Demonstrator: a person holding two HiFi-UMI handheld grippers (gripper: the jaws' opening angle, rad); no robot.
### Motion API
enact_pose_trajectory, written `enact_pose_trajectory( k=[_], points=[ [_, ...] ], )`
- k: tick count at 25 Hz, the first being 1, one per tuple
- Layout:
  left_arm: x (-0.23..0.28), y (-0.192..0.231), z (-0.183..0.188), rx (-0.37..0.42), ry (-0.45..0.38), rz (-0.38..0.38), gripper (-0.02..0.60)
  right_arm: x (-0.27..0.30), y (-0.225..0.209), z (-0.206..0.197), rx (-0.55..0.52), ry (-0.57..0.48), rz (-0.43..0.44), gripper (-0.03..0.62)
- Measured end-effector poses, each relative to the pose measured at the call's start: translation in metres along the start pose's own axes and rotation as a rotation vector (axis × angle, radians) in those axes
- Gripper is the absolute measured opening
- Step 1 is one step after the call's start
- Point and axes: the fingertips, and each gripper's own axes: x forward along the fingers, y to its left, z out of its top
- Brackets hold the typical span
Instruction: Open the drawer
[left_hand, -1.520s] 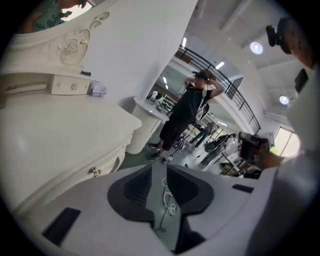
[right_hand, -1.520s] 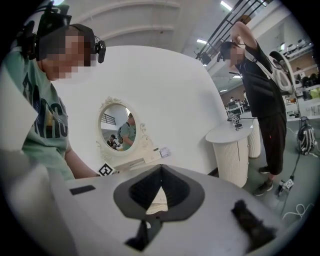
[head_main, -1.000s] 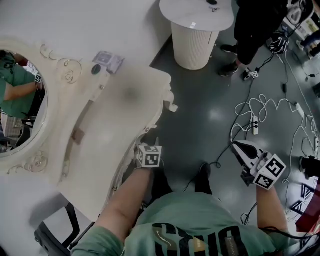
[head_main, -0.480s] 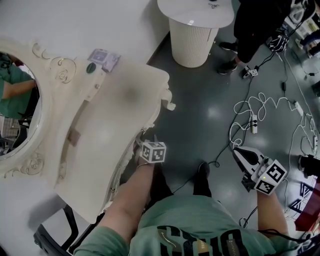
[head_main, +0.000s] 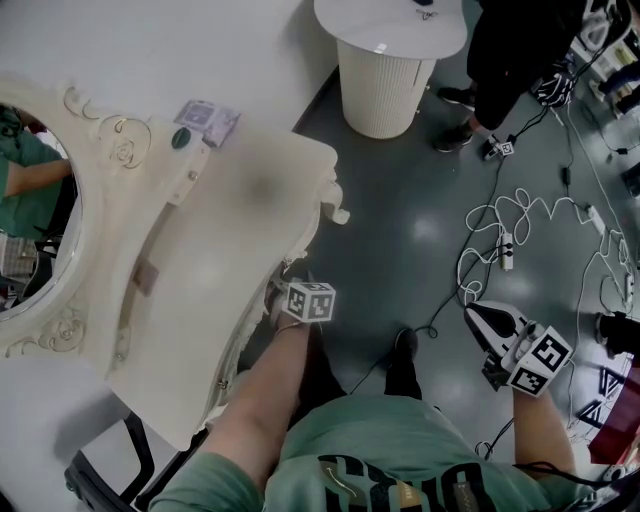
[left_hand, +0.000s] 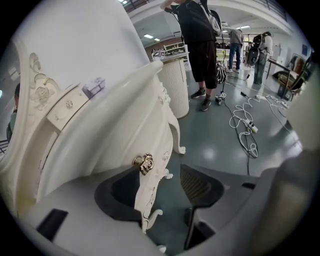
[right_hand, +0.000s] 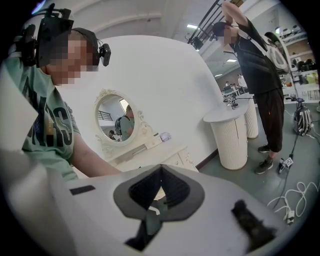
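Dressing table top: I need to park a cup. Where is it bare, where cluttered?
Bare: the wide middle of the dressing table top, between the mirror and the front edge. Cluttered: the back corner by the wall, where a small packet and a dark round thing lie.

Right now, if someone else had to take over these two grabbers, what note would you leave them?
Left gripper: jaws opening, gripping nothing; lined up at the gold knob.
Right gripper: shut, empty, held aside over the floor.
Drawer: in the front of the white dressing table, looks closed.
Done: nothing opened yet.
Left to do: close on the knob, pull the drawer out.
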Motion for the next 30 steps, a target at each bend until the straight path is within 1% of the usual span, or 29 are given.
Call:
enact_pose_trajectory(
  k=[1,2,4,6,7,10,12,16,19,30],
  points=[
    [0.000,0.001,0.001,-0.006,0.001,0.008,0.254,-0.001,0.000,-0.001,0.002,0.002,-0.001,0.006],
    [0.000,0.003,0.001,-0.012,0.002,0.024,0.231,-0.001,0.000,-0.001,0.003,0.004,-0.002,0.006],
    [0.000,0.010,0.000,-0.017,0.006,0.072,0.168,-0.002,0.000,-0.003,0.005,0.007,-0.001,0.006],
    [-0.001,0.017,-0.002,-0.019,0.017,0.116,0.084,-0.001,0.000,-0.006,0.009,0.008,-0.002,0.006],
    [-0.001,0.018,-0.002,-0.026,0.025,0.125,0.066,-0.001,0.000,-0.007,0.012,0.009,-0.004,0.006],
    [-0.002,0.019,-0.002,-0.070,0.052,0.121,0.057,-0.002,-0.001,-0.011,0.016,0.012,-0.009,0.006],
    [-0.005,0.019,0.002,-0.085,0.053,0.107,0.055,-0.003,-0.001,-0.011,0.018,0.010,-0.010,0.006],
    [-0.008,0.005,0.000,-0.073,0.059,0.059,0.054,-0.006,-0.002,-0.009,0.018,0.002,-0.013,0.006],
    [-0.010,-0.005,-0.004,-0.060,0.058,0.050,0.054,-0.008,-0.001,-0.009,0.014,-0.002,-0.010,0.006],
    [-0.021,-0.027,-0.004,-0.054,0.060,0.025,0.051,-0.021,0.001,-0.009,0.011,-0.027,-0.014,0.006]
  ],
)
